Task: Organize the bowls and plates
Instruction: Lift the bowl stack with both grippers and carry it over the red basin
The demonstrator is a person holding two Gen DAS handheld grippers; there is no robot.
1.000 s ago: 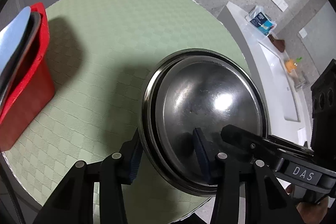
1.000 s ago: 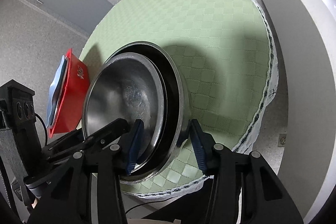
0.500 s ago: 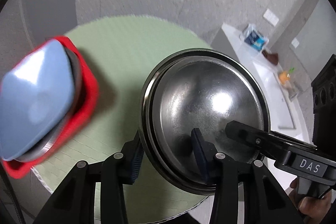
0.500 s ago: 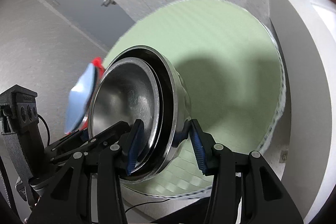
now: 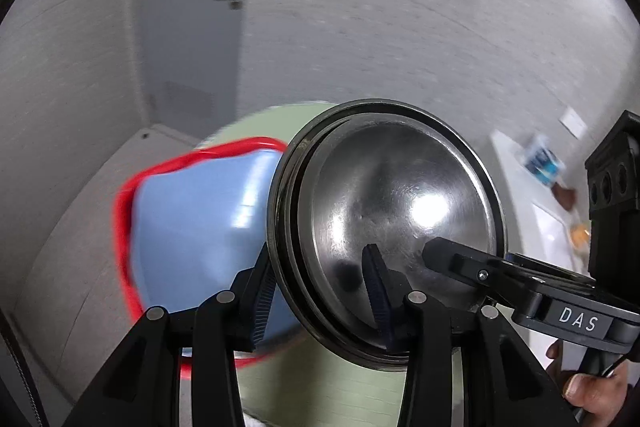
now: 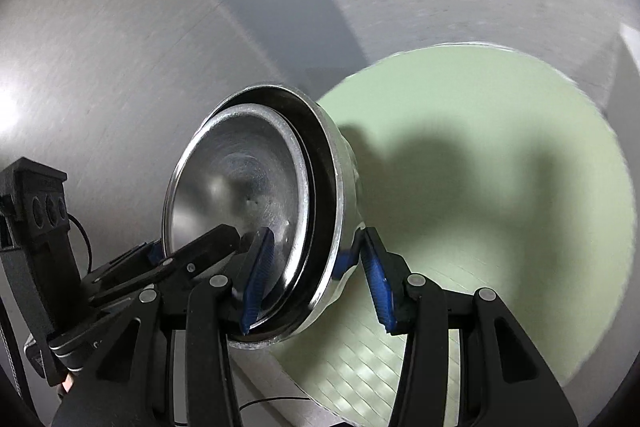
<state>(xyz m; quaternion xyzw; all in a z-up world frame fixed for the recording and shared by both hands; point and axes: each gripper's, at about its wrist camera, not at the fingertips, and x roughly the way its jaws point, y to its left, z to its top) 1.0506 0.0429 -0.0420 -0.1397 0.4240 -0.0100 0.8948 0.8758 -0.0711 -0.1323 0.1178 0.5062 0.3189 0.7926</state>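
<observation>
We've got both grippers on the stacked steel bowls [image 5: 400,211], held tilted in the air above the green round table [image 6: 500,155]. Left gripper [image 5: 320,291] pinches the near rim, one pad inside the inner bowl, other outside; right gripper [image 6: 316,279] clamps the rim opp. side, same way. Behind the bowls on the left: red basket [image 5: 128,227] w/ a blue plate [image 5: 192,227] in it, blurred.

Grey door [image 5: 192,27] (handle), speckled floor [image 5: 420,47]
</observation>
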